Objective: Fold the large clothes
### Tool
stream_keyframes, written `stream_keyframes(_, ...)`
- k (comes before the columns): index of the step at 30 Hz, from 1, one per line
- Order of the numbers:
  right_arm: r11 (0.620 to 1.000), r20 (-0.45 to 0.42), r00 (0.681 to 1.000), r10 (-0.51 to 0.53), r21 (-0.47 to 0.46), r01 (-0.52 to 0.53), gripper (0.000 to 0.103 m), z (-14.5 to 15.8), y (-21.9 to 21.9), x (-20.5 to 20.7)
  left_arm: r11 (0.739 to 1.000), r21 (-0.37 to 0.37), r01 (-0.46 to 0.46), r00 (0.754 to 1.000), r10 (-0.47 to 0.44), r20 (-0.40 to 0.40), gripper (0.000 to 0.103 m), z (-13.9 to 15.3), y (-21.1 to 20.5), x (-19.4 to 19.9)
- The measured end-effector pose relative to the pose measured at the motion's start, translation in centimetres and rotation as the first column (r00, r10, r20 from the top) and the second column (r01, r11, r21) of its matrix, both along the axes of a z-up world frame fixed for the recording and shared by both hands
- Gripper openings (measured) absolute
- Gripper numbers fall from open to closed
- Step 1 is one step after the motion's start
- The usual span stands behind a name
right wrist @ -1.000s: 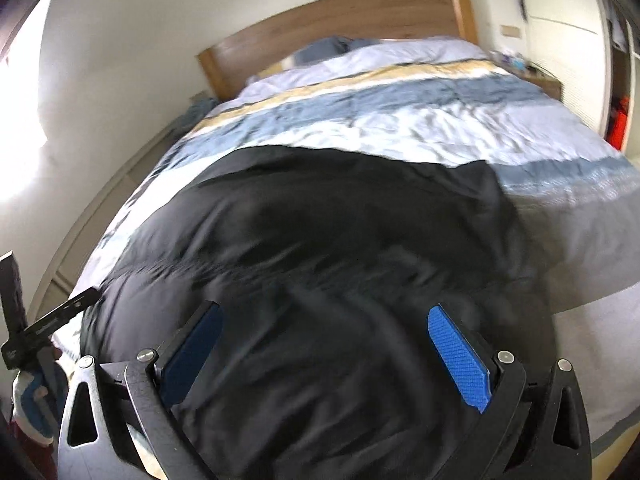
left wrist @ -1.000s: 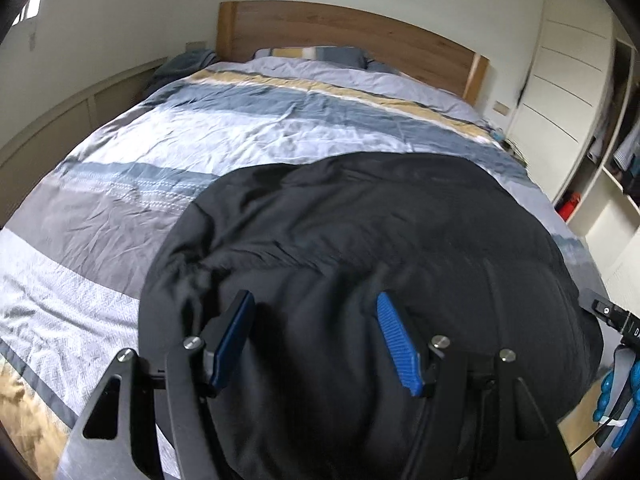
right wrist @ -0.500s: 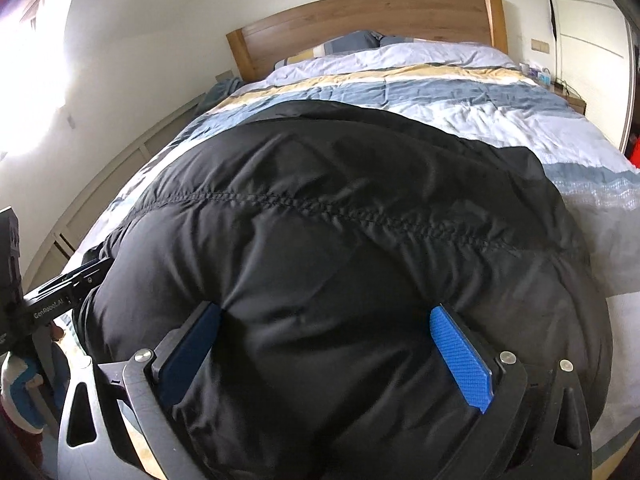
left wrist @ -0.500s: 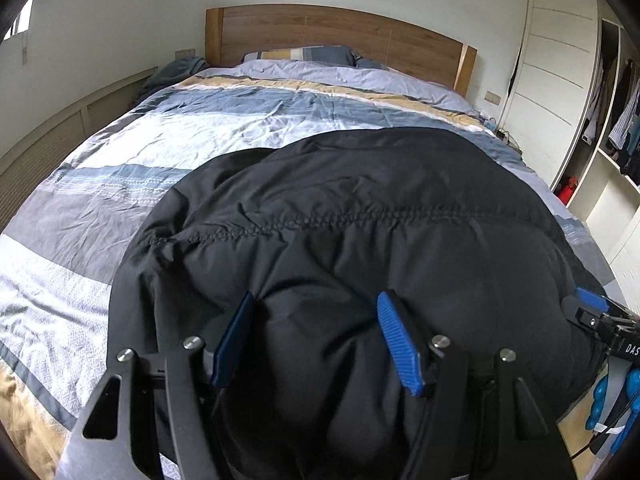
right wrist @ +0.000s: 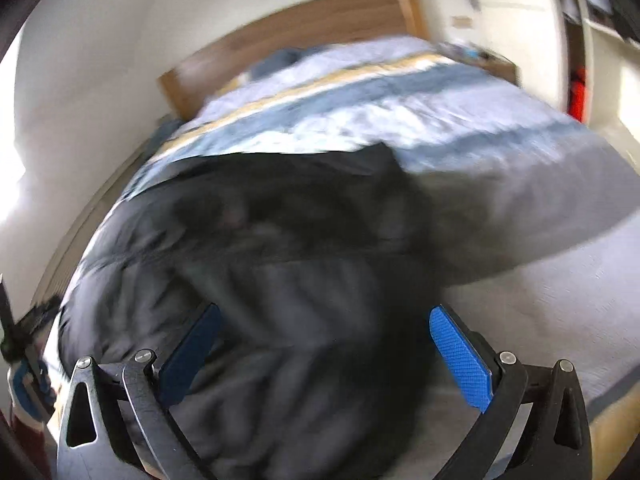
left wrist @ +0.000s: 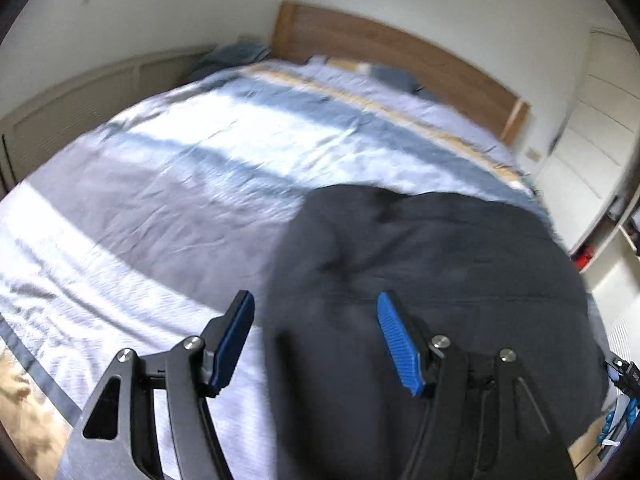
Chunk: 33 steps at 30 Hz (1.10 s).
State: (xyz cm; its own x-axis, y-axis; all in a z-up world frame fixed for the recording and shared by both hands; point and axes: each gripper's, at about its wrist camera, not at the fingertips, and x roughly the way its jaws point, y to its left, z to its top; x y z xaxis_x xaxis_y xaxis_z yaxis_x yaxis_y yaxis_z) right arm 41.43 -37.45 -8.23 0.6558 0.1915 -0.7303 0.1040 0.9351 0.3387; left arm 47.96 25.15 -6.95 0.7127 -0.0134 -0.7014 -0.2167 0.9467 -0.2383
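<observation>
Left wrist view: the left gripper (left wrist: 316,336) is positioned above the near edge of the bed (left wrist: 200,168). Its two blue-padded fingers (left wrist: 396,344) stand wide apart and clamp nothing. The left finger is over bare striped duvet (left wrist: 168,200); the right finger is over black fabric. The black jacket (left wrist: 440,264), a large padded garment, lies on the near right part of the bed as seen in this view. Its left border runs between the two fingers and down to the frame's bottom edge. A quilting seam crosses the garment just beyond the right finger. Whether the pads touch the fabric cannot be determined.

The duvet carries bands of grey, white, blue and tan. A wooden headboard (left wrist: 400,56) closes the far end, with pillows (left wrist: 384,74) in front of it. White wardrobe doors (left wrist: 592,128) stand at the right.

Right wrist view: the right gripper (right wrist: 324,344) is also set wide open, with nothing held between its fingers (right wrist: 460,356). The jacket (right wrist: 280,240) fills the near left and centre of this view and passes beneath both fingers. Motion blur prevents a reading of contact. Bare duvet (right wrist: 540,240) lies to the right of the garment. The headboard (right wrist: 300,36) is at the far end. Part of the other gripper (right wrist: 20,340) shows at the near left edge, just beside the garment's left border.
</observation>
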Motion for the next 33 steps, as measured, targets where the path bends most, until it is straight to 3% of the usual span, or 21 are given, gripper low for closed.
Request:
stream_keyframes(3,0.995,-0.084,0.996,0.017,0.101,-0.008,0.103,-3.0,-1.8,1.4,0.997,-0.074,0.032,0.994,-0.039,-0.098,0.068,-3.1,1.7,1.9)
stream_keyframes(6,0.967,-0.128,0.990,0.063,0.254,-0.028,0.102,-6.0,-2.4,2.4,0.984,-0.157,0.079,0.985,-0.102,-0.142,0.073,-5.5,2.2,3.0)
stream_keyframes(9,0.925,-0.127,0.987,0.100,0.376,-0.046,0.102,-8.3,-2.4,3.1,0.944,-0.315,0.097,0.973,-0.157,-0.171,0.077,-8.2,2.8,3.9)
stream_keyframes(12,0.891,-0.107,0.988,0.115,0.450,-0.055,0.102,-9.8,-2.1,3.4,0.879,-0.469,0.084,0.962,-0.194,-0.191,0.085,-11.0,3.4,4.5)
stream_keyframes(17,0.868,-0.084,0.988,0.128,0.492,-0.070,0.103,-10.8,-1.5,3.7,0.834,-0.545,0.089,0.963,-0.211,-0.165,0.090,-12.1,3.0,4.7)
stream_keyframes(19,0.862,-0.085,0.987,0.136,0.501,-0.075,0.103,-11.1,-1.1,3.8,0.800,-0.590,0.109,0.959,-0.240,-0.149,0.090,-12.4,2.3,5.0)
stream_keyframes(21,0.849,-0.093,0.983,0.156,0.522,-0.085,0.103,-11.3,-0.6,4.6,0.782,-0.613,0.113,0.960,-0.244,-0.134,0.088,-12.6,1.6,5.3)
stream_keyframes(22,0.841,-0.097,0.981,0.167,0.533,-0.090,0.103,-11.4,-0.2,5.0,0.767,-0.632,0.111,0.963,-0.240,-0.121,0.079,-12.6,1.2,5.2)
stream_keyframes(23,0.828,-0.092,0.979,0.180,0.552,-0.101,0.103,-11.4,0.4,5.3,0.736,-0.665,0.122,0.963,-0.249,-0.099,0.050,-12.6,0.7,5.1)
stream_keyframes(24,0.819,-0.083,0.978,0.190,0.563,-0.111,0.101,-11.2,0.9,5.5,0.703,-0.700,0.127,0.964,-0.253,-0.078,0.042,-12.5,0.1,5.0)
stream_keyframes(25,0.809,-0.072,0.977,0.203,0.574,-0.125,0.097,-10.9,1.6,5.7,0.709,-0.692,0.136,0.965,-0.253,-0.069,0.033,-12.0,-0.7,5.0)
stream_keyframes(26,0.804,-0.063,0.976,0.206,0.579,-0.133,0.084,-10.5,2.1,5.8,0.717,-0.680,0.155,0.963,-0.263,-0.058,0.026,-11.3,-1.4,5.0)
stream_keyframes(27,0.794,-0.043,0.977,0.210,0.591,-0.145,0.068,-9.7,2.6,5.9,0.718,-0.672,0.179,0.961,-0.275,-0.039,0.024,-10.3,-2.2,4.9)
stream_keyframes(29,0.787,0.004,0.975,0.220,0.589,-0.180,0.053,-7.6,3.3,6.1,0.712,-0.666,0.221,0.957,-0.290,0.007,0.019,-8.3,-3.1,4.9)
stream_keyframes(33,0.802,0.090,0.965,0.246,0.540,-0.255,0.039,-1.8,4.8,6.1,0.669,-0.675,0.310,0.944,-0.301,0.134,0.017,-3.0,-4.2,4.3)
